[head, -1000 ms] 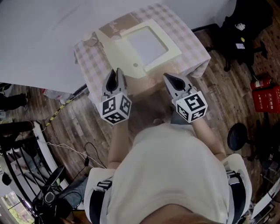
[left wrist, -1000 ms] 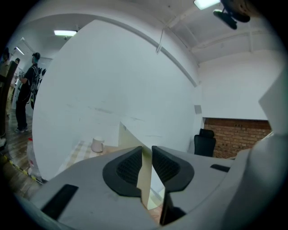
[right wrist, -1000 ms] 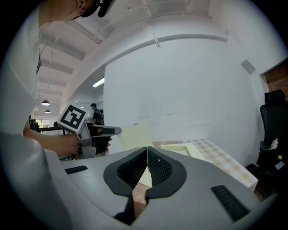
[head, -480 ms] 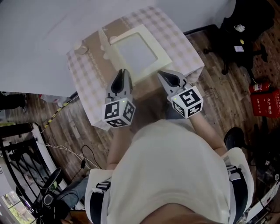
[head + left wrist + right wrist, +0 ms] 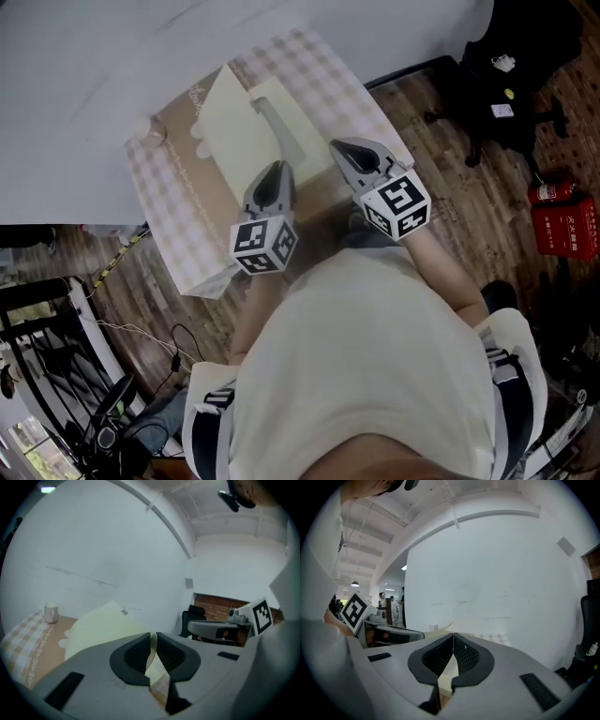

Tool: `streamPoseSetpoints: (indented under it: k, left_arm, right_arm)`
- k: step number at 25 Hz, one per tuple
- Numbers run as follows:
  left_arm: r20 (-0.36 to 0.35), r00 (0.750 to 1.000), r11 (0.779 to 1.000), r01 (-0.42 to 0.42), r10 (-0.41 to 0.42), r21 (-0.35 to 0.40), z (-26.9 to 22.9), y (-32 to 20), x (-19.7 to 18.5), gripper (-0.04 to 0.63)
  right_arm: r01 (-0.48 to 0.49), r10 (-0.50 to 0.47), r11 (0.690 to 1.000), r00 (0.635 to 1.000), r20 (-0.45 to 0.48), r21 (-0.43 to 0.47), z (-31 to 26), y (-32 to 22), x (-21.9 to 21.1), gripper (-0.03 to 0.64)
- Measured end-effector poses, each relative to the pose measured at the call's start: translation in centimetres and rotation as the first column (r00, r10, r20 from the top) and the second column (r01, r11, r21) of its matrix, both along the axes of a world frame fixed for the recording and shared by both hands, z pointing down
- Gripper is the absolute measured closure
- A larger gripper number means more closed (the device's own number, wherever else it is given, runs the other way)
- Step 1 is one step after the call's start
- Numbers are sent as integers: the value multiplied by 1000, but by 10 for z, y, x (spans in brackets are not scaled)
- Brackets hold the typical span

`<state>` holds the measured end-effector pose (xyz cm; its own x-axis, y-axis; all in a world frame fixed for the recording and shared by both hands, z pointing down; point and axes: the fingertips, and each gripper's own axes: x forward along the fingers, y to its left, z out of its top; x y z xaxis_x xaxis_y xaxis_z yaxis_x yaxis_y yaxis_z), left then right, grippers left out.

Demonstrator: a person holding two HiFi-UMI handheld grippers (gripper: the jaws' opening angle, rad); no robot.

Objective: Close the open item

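Desk (image 5: 173, 234) has a pale checked cloth on it, with a little white mug (image 5: 50, 612) at the far corner by the white wall (image 5: 117, 550). On the wood floor (image 5: 469, 187): a black office chair (image 5: 530, 66), a red fire extinguisher (image 5: 550, 192), and loose cables (image 5: 131, 323) near a black rack (image 5: 37, 319).

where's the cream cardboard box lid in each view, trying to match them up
Head view: cream cardboard box lid, upper centre, tilted up.
Left gripper view: left of centre, edge between the left gripper's closing jaws.
Right gripper view: sliver between the right gripper's jaws.
Shared landmark: checked tablecloth.
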<state>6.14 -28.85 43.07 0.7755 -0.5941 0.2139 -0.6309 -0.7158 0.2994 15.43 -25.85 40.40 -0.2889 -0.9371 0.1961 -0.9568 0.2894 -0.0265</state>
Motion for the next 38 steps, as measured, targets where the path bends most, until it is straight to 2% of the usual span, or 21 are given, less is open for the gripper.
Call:
streamPoseSetpoints:
  k: [7,14,20,28,38]
  left_arm:
    - [104,994,999,-16,21,-51,39,8,51,560]
    - [190,982,997,21,-5,-80,74,18,68,560]
    - [237,970,994,78,-58,-75,96,17,79,560]
    - [294,951,981,140,-96,-132,117,18,89,559]
    - [327,938,973,173,-115,-155,129,14,99,554]
  right_arm:
    - [76,-76,997,997,-25,-20,3,-24,40,617]
    - [191,-194,979,981,-31,-64,26,-61,48,617]
    - [310,-316,945,948,-44,-107,51,-93,40,617]
    - [422,-437,885,899,-41,-196,92,-138,22,617]
    - [495,-538,810,841,-64,-314,152,-165,0,617]
